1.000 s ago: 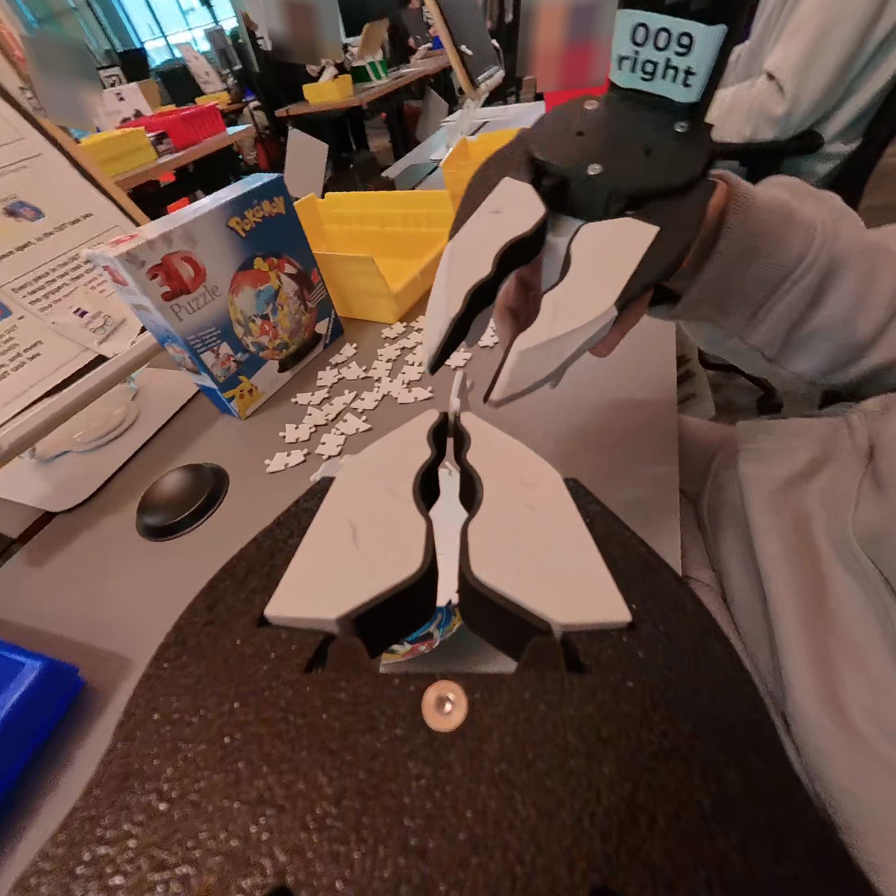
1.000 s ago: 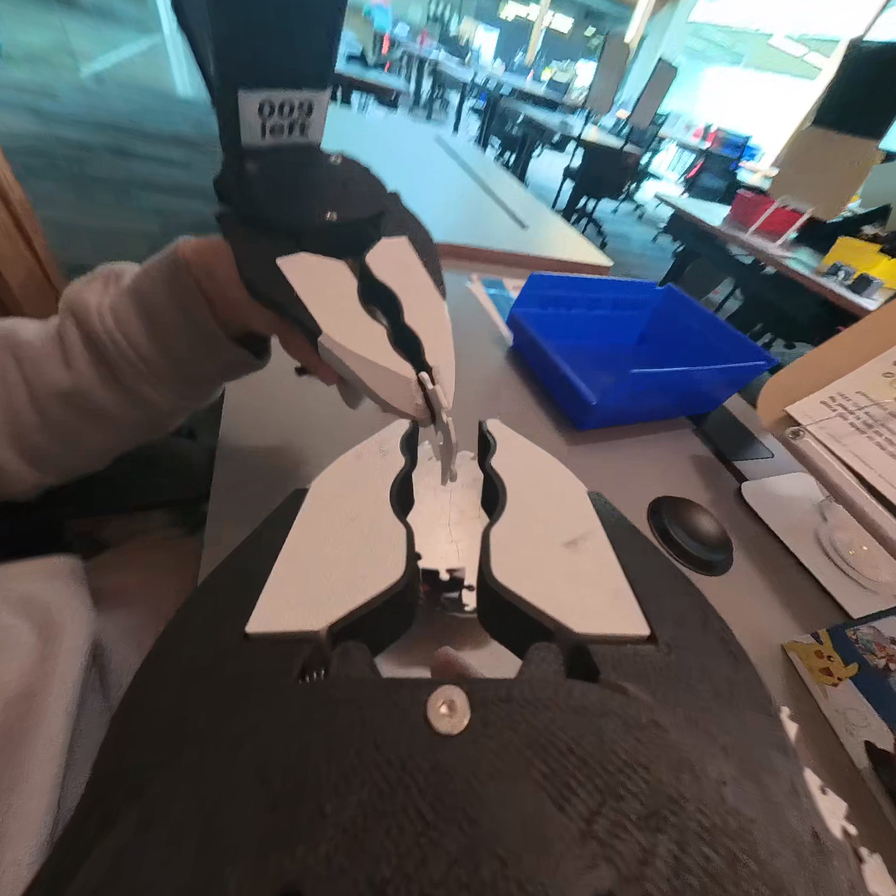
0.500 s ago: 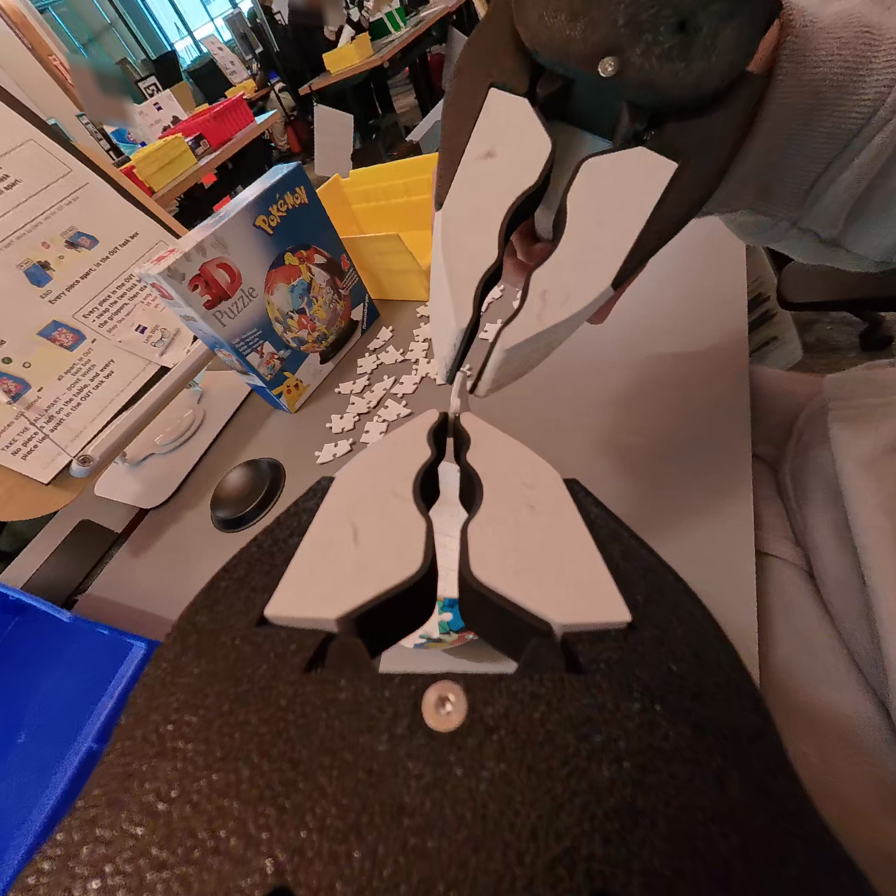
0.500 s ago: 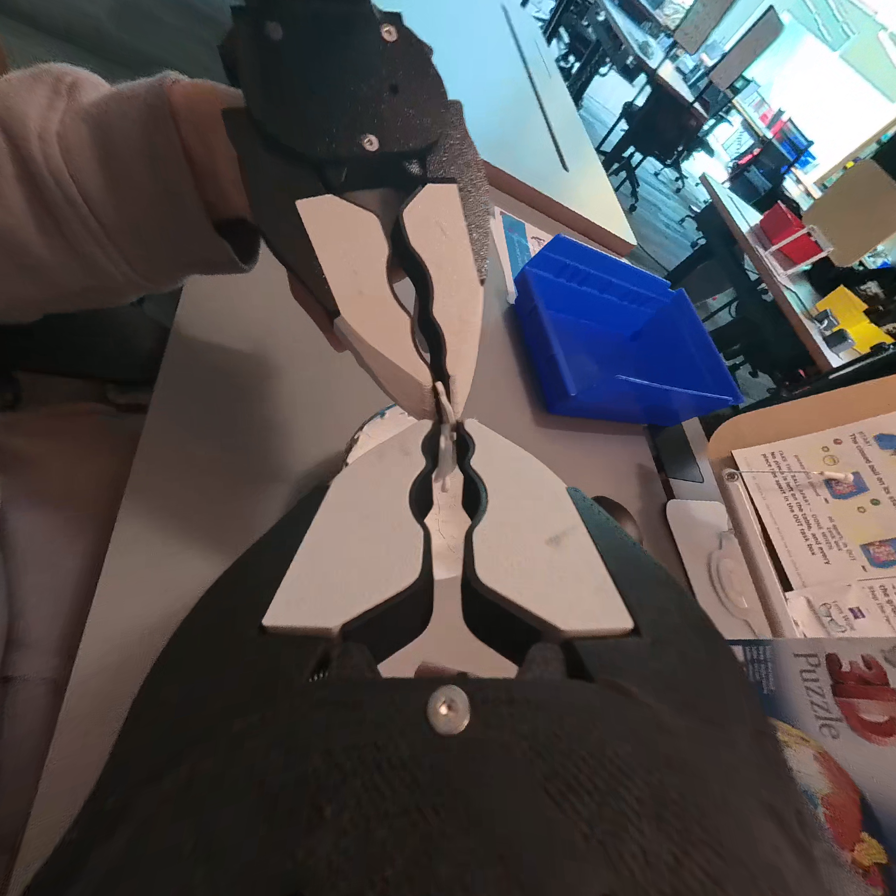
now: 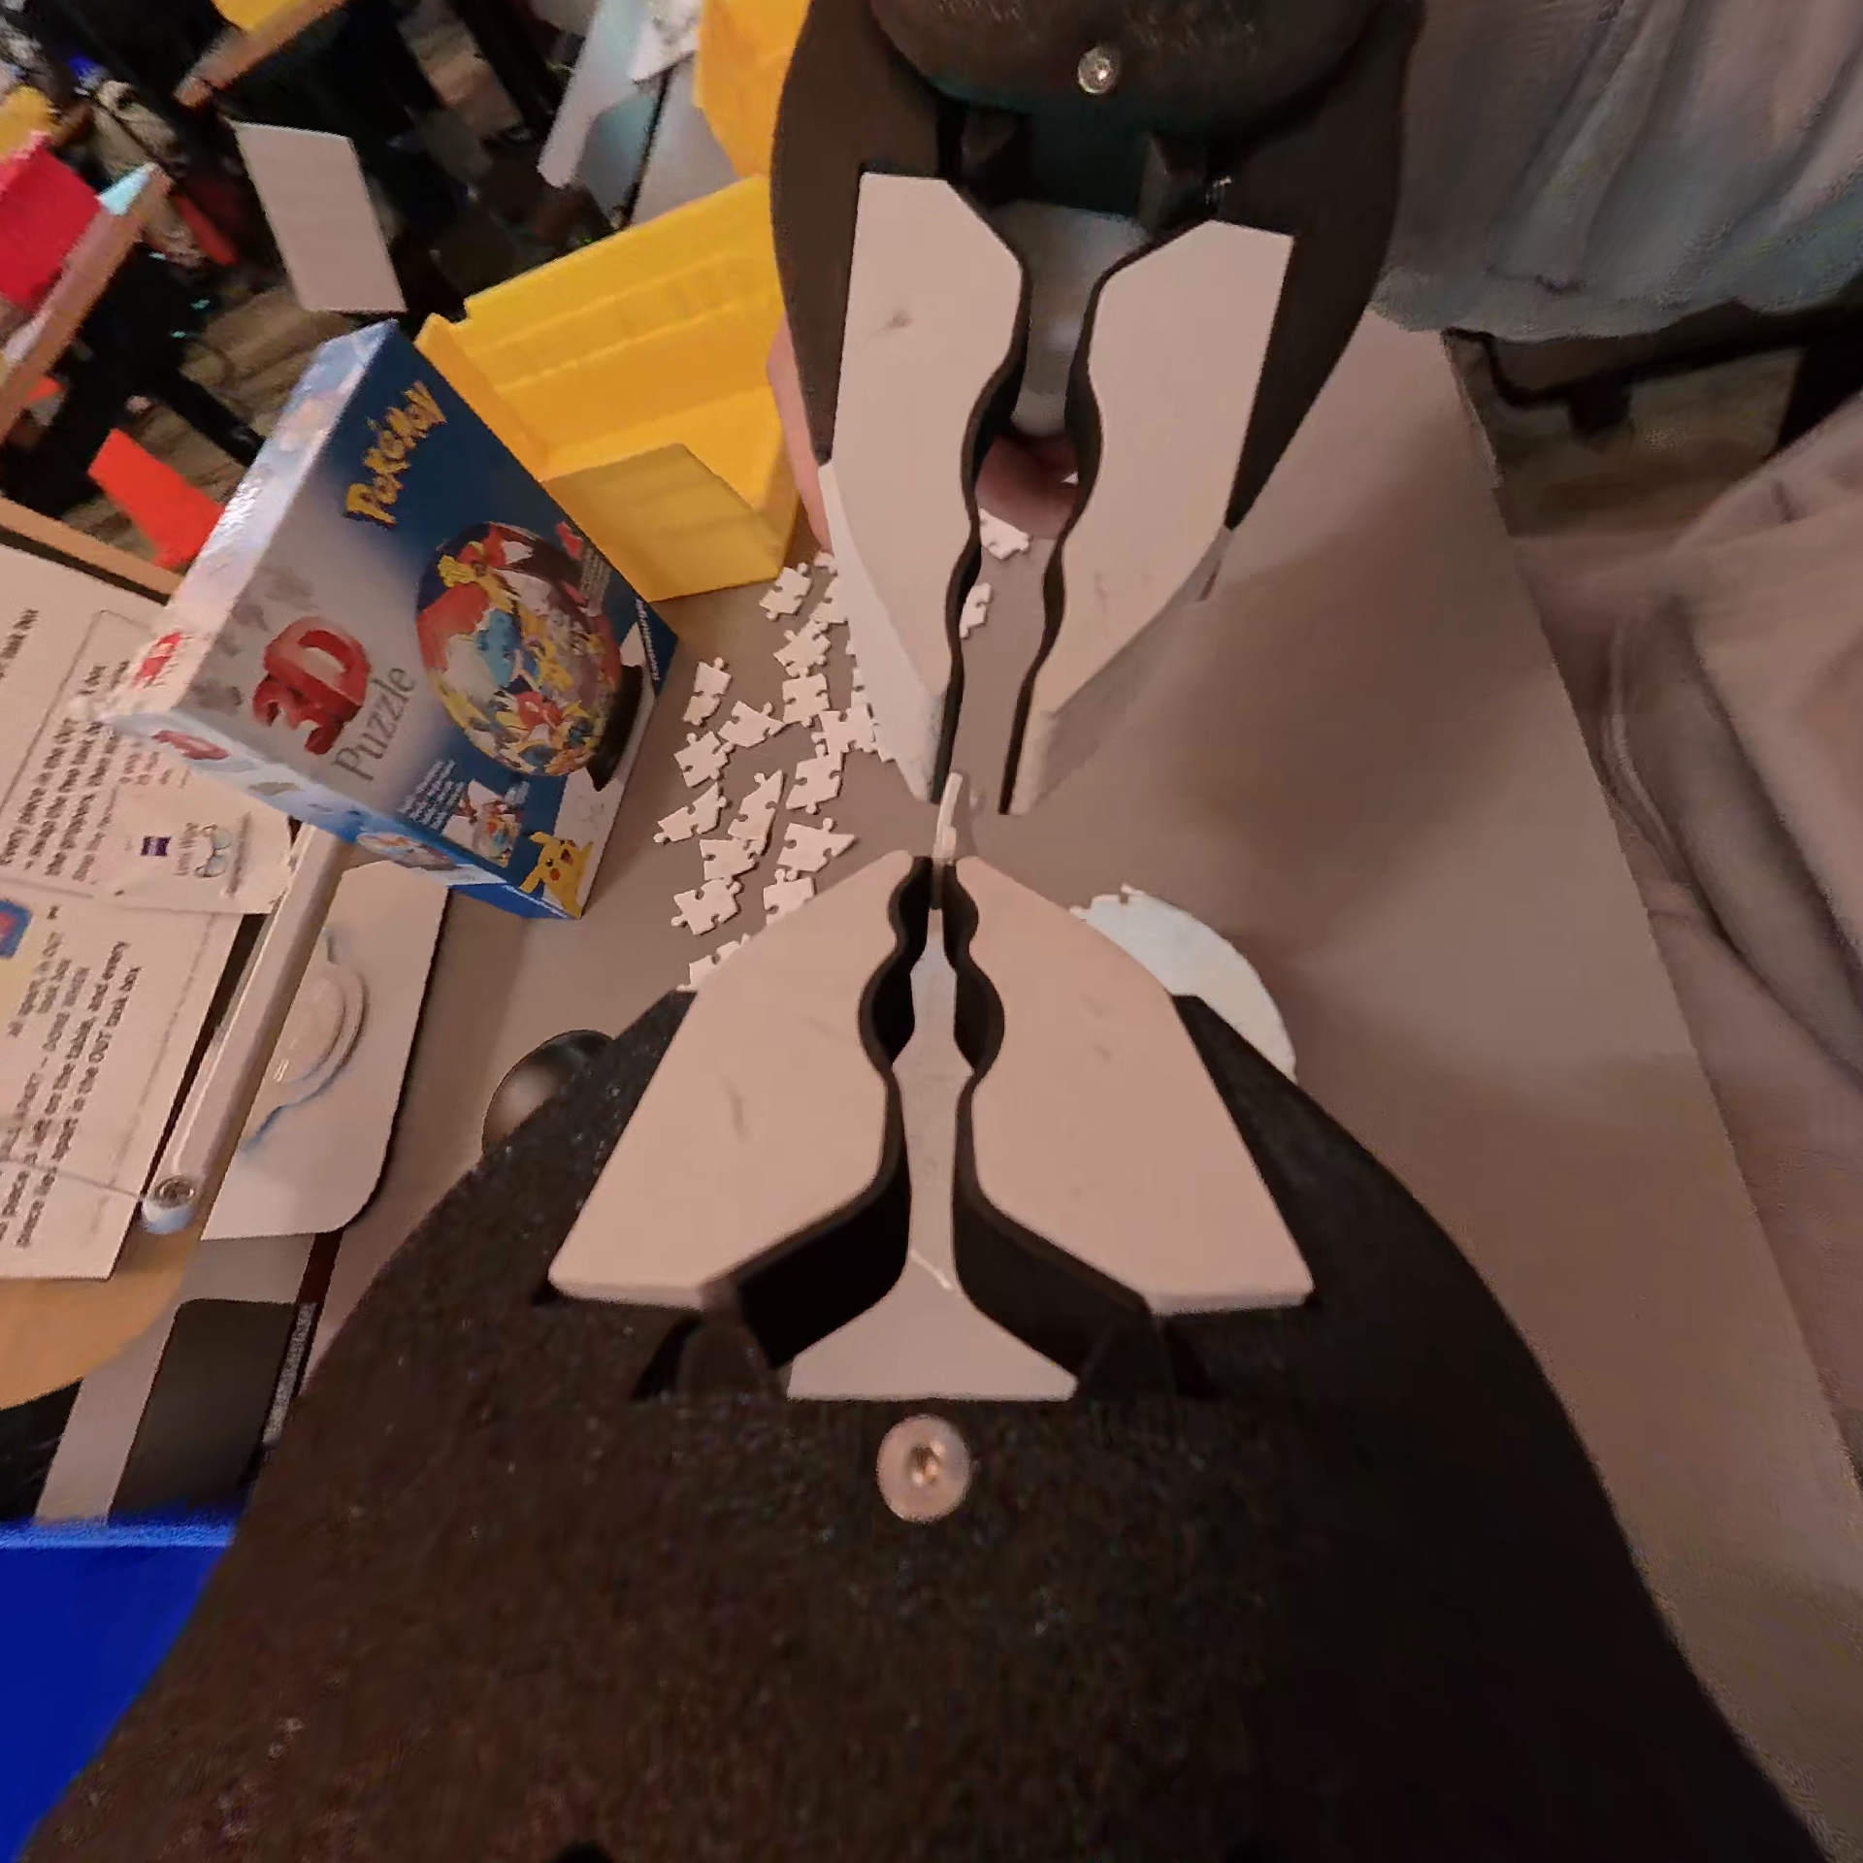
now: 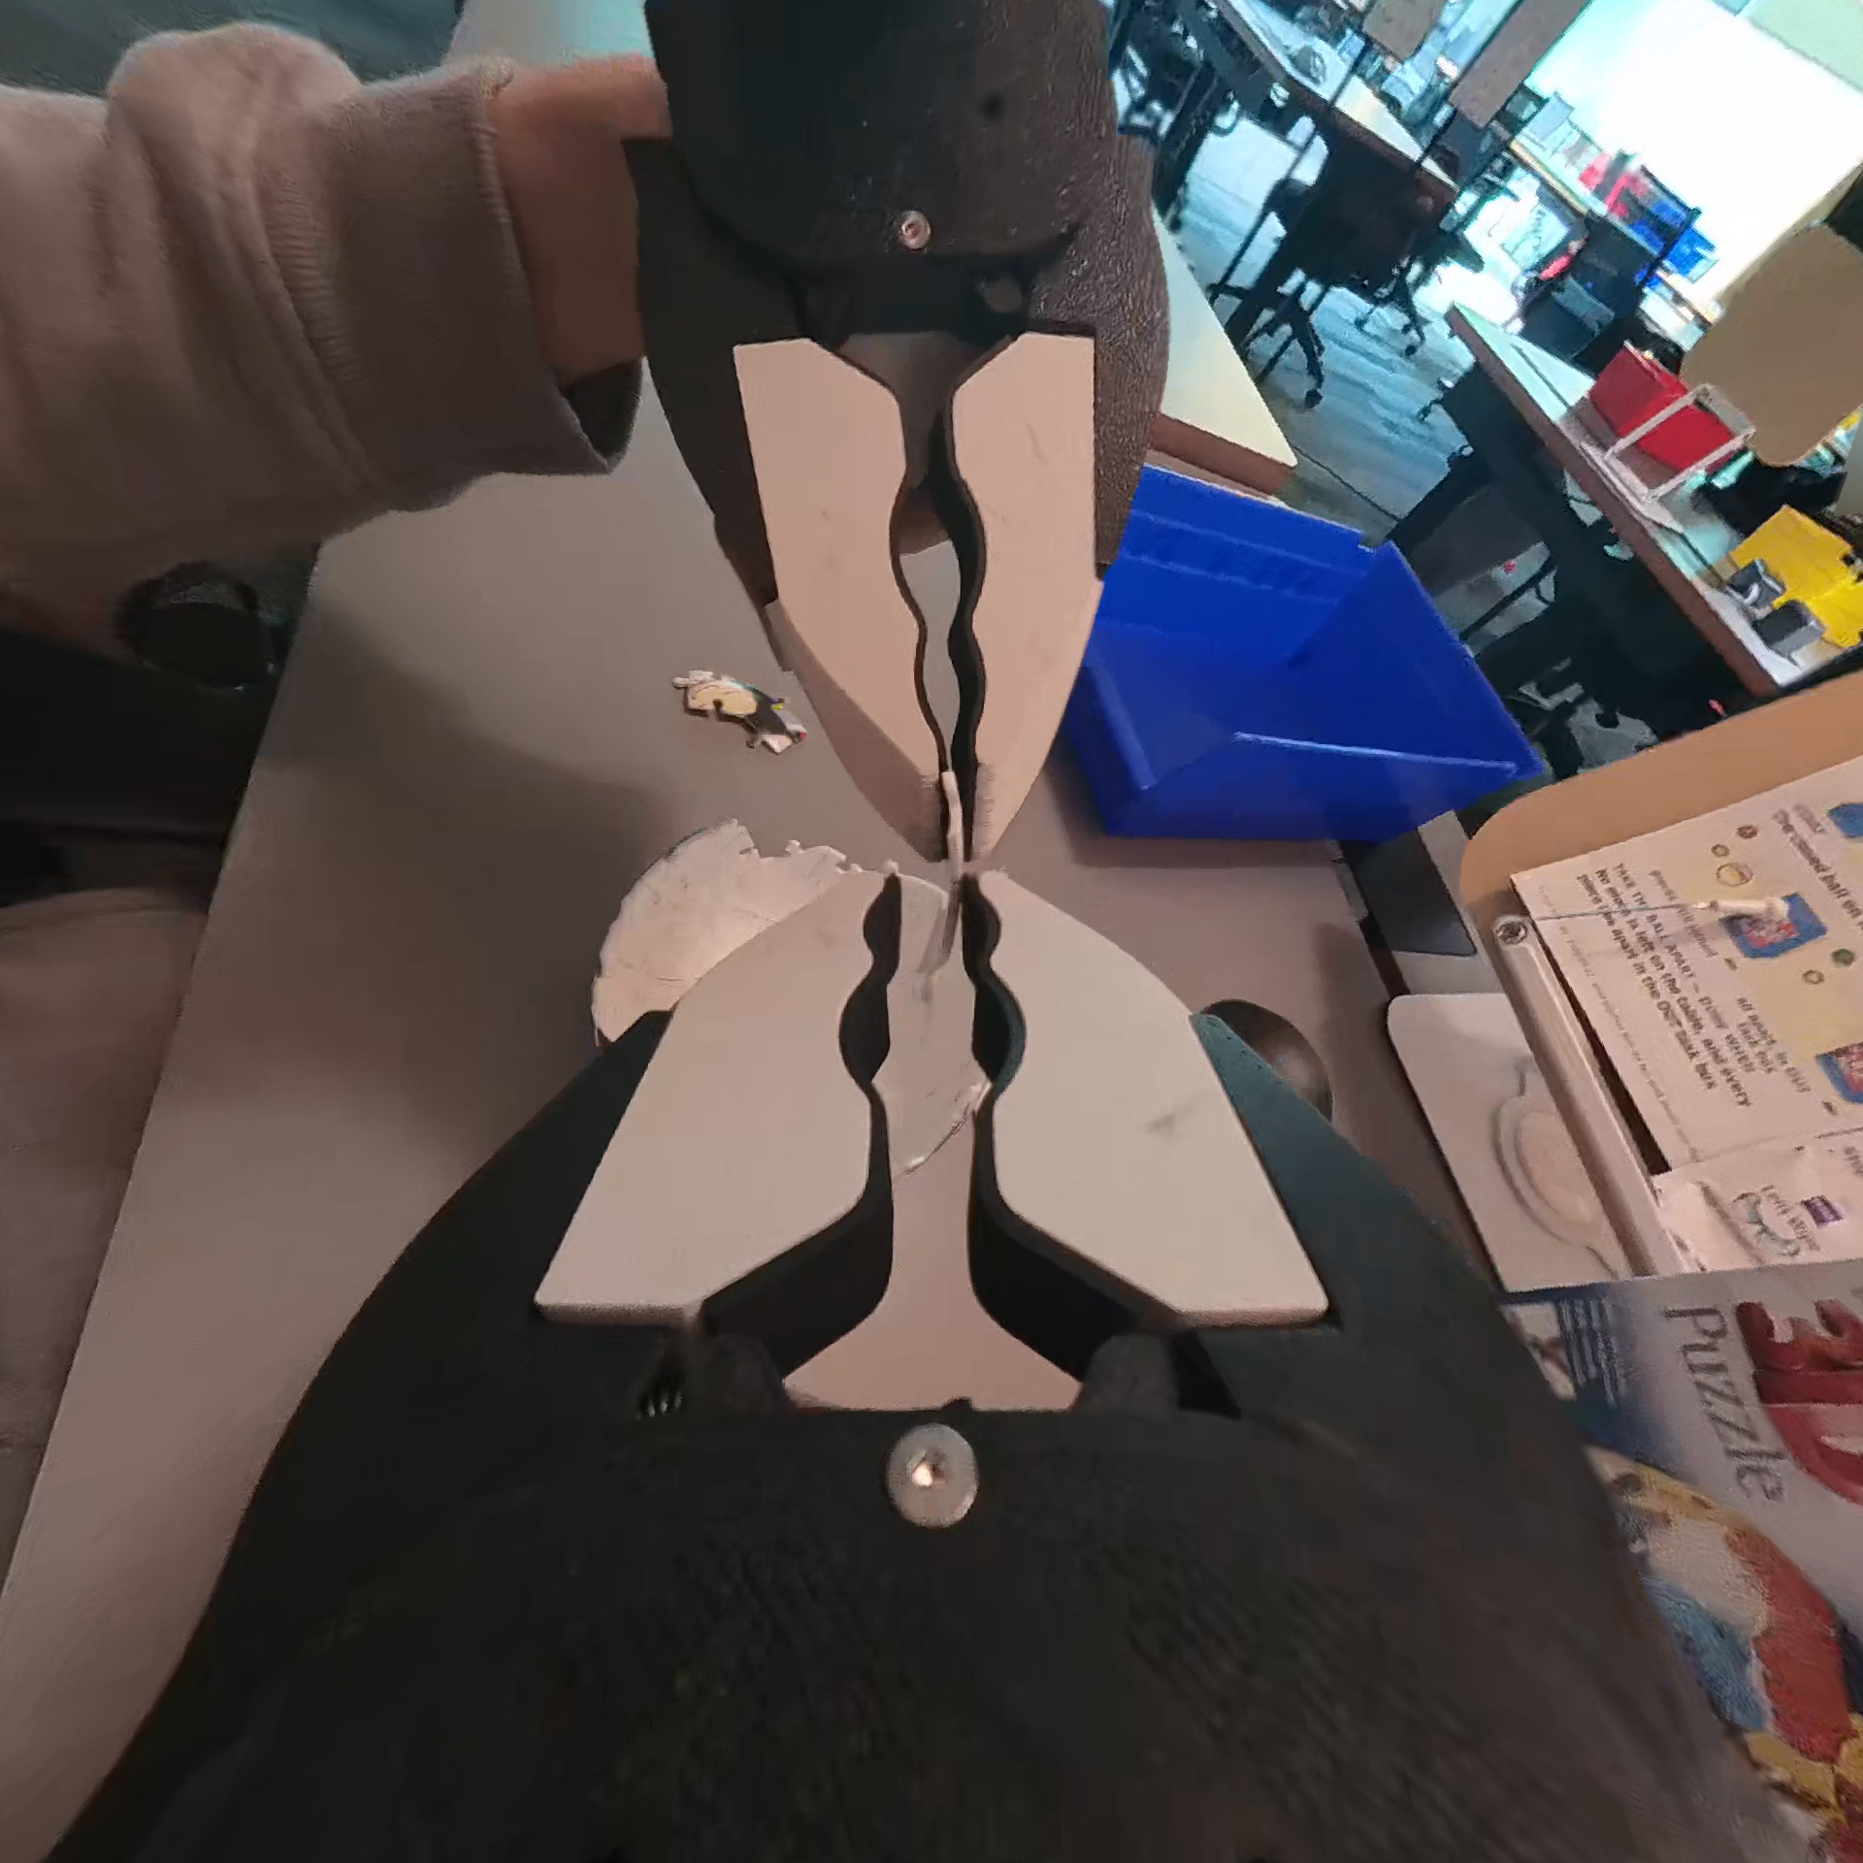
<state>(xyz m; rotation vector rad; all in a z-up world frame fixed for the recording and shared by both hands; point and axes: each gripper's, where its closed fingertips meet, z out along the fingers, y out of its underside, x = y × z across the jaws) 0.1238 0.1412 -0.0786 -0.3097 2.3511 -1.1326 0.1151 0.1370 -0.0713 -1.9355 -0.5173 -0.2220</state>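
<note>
So, both grippers are brought tip to tip above the grey table (image 5: 1311, 857). The left gripper (image 5: 938, 869) is pinched tight on a thin white puzzle piece (image 5: 946, 819), seen edge-on and poking straight out past its tips. The right gripper (image 6: 933, 885) is pointed right at it from the opposite side, jaws drawn in to a narrow slit with the piece's far end sitting in that slit. Whether it's actually clamped there can't be told, since a sliver of gap shows beside the piece.

Directly below the meeting tips, a white curved puzzle shell (image 6: 696, 907) is lying on the table. Off to the left jaw's side of the left gripper, loose white pieces (image 5: 766, 776) are scattered, with a puzzle box (image 5: 403, 645) and a yellow bin (image 5: 625, 383) beyond them. Past the right gripper's right jaw a blue bin (image 6: 1290, 686) is parked. A small coloured piece cluster (image 6: 741, 706) is seen ahead of its left jaw.
</note>
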